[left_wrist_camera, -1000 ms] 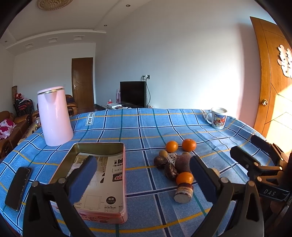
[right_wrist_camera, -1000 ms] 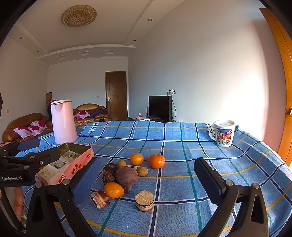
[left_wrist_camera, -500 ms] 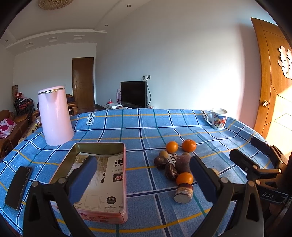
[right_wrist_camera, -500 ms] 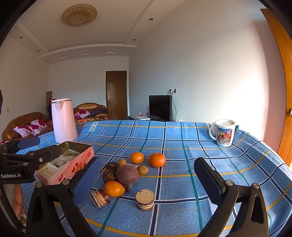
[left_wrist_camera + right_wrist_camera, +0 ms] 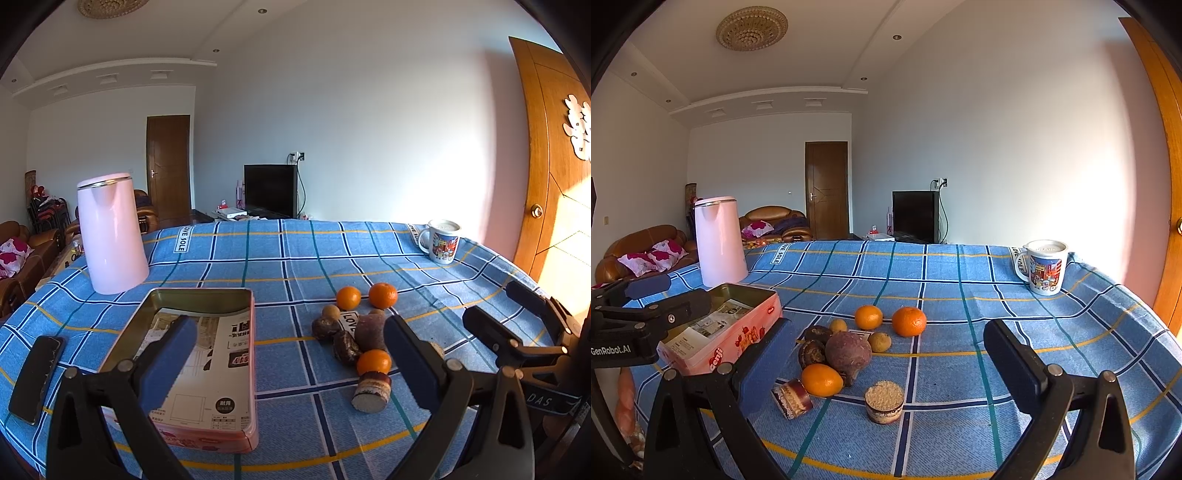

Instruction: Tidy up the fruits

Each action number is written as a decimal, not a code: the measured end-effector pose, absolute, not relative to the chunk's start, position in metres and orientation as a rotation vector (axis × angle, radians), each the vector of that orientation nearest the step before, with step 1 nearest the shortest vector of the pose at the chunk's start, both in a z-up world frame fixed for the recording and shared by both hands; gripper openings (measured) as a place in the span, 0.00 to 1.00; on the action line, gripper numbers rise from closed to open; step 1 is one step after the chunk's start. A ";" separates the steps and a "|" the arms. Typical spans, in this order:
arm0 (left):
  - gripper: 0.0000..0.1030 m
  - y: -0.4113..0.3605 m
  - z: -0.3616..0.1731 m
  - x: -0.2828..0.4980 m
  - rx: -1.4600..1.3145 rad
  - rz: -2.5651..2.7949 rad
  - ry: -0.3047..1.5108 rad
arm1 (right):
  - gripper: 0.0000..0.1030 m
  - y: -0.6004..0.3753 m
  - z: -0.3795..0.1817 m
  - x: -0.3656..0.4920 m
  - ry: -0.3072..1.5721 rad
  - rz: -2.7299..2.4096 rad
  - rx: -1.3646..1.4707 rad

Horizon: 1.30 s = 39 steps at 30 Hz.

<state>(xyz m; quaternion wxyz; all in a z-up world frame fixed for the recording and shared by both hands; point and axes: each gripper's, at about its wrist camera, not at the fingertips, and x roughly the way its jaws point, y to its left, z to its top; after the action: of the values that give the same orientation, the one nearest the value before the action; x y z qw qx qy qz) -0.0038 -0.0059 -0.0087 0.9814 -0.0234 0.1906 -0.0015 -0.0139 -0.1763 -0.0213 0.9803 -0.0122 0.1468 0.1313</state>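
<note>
Two claws hover over the bench point(image 5: 1071, 332), both spread apart and holding nothing. Left claw point(image 5: 288, 358) sits above the open pink tin point(image 5: 207, 354). Just right of the tin lies the fruit cluster: three oranges point(image 5: 908, 321) around a dark beet point(image 5: 848, 352). Right claw point(image 5: 886, 363) faces this cluster.

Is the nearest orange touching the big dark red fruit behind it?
Touching. The right wrist view shows the nearest orange pressed against the big dark red fruit, no cloth between them.
</note>
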 end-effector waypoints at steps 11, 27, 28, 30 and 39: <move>1.00 -0.009 -0.011 -0.001 -0.041 -0.003 0.391 | 0.99 -0.175 -0.023 -0.013 0.306 0.262 -0.043; 1.00 -0.017 -0.023 0.007 -0.033 -0.013 0.421 | 0.99 -0.177 -0.037 -0.003 0.364 0.236 -0.078; 1.00 -0.018 -0.025 0.008 -0.032 -0.014 0.421 | 0.99 -0.178 -0.039 -0.001 0.373 0.234 -0.078; 1.00 -0.021 -0.031 0.011 -0.028 -0.014 0.426 | 0.99 -0.180 -0.045 0.004 0.398 0.228 -0.075; 0.99 -0.049 -0.061 0.023 0.020 -0.104 0.512 | 0.99 -0.184 -0.069 0.020 0.504 0.247 -0.078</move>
<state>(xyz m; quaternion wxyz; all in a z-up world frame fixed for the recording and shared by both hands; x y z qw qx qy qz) 0.0232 -0.0494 -0.0605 0.9660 0.0100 0.2531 -0.0516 0.0203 -0.1838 -0.0688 0.9601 -0.0385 0.2488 0.1219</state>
